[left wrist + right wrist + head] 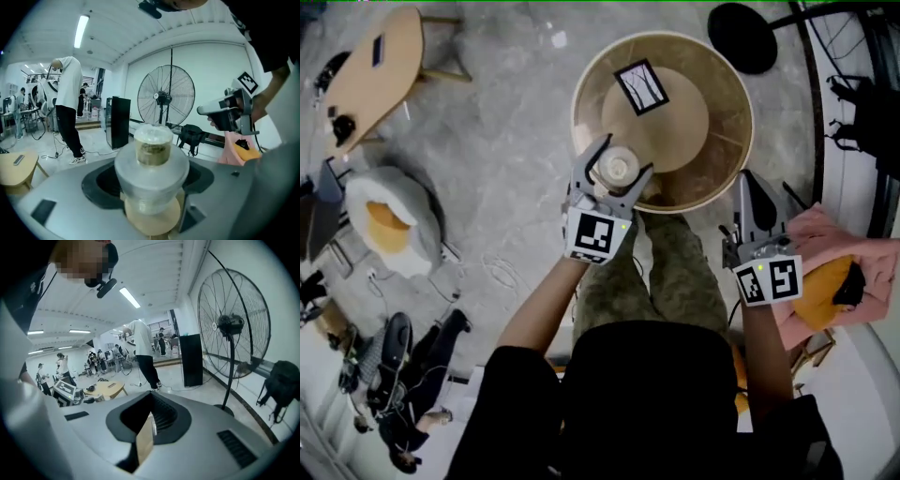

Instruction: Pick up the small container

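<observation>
I have the left gripper [621,164] clamped round the small container [152,145], lid up so nothing spills, over the near rim of the round table [741,103]. My right gripper [757,192] hangs aside, jaws together on nothing, out of the way.

1. Head camera: looking steeply down onto the round beige wooden table [727,103].
2. Camera on my left gripper [622,161]: close behind the jaws, level across the room.
3. On my right gripper [759,202]: likewise; both catch the tall black wire-cage fan [165,96].
</observation>
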Available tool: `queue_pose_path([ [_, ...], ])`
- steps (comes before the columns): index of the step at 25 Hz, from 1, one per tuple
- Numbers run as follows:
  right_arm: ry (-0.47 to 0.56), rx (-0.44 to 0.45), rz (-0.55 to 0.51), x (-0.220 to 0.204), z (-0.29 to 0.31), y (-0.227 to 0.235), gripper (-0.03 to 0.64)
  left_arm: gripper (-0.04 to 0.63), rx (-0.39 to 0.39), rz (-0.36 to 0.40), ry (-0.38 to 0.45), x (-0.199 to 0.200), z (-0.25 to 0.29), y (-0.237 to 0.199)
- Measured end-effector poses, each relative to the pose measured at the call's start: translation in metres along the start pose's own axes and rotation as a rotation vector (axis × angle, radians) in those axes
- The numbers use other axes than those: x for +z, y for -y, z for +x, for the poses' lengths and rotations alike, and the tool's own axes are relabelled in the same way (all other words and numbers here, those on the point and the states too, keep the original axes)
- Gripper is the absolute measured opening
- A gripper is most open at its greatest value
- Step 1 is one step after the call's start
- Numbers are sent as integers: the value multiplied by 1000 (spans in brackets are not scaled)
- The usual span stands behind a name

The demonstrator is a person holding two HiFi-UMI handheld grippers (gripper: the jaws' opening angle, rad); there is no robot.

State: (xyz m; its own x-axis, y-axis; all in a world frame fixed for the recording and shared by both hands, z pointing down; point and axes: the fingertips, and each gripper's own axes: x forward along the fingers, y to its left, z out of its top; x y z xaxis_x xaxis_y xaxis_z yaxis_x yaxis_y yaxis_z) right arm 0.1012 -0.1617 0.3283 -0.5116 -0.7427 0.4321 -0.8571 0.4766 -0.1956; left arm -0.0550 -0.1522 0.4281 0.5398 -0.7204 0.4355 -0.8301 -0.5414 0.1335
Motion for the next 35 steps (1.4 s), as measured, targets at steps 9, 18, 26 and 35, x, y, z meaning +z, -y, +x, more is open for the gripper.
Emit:
queue_pose_path([
  [9,41,-91,-87,103,-73,-56,17,348,-5,45,49,151,-123,15],
  [18,66,-161,-97,130,-126,-95,17,348,0,63,83,189,-187,36],
  [26,144,-195,-153,173,-167,-53,17,348,52,33,125,239,-197,52],
  [35,216,-175,-228,231,-198,0,17,348,98,-6,135,268,-166,77],
])
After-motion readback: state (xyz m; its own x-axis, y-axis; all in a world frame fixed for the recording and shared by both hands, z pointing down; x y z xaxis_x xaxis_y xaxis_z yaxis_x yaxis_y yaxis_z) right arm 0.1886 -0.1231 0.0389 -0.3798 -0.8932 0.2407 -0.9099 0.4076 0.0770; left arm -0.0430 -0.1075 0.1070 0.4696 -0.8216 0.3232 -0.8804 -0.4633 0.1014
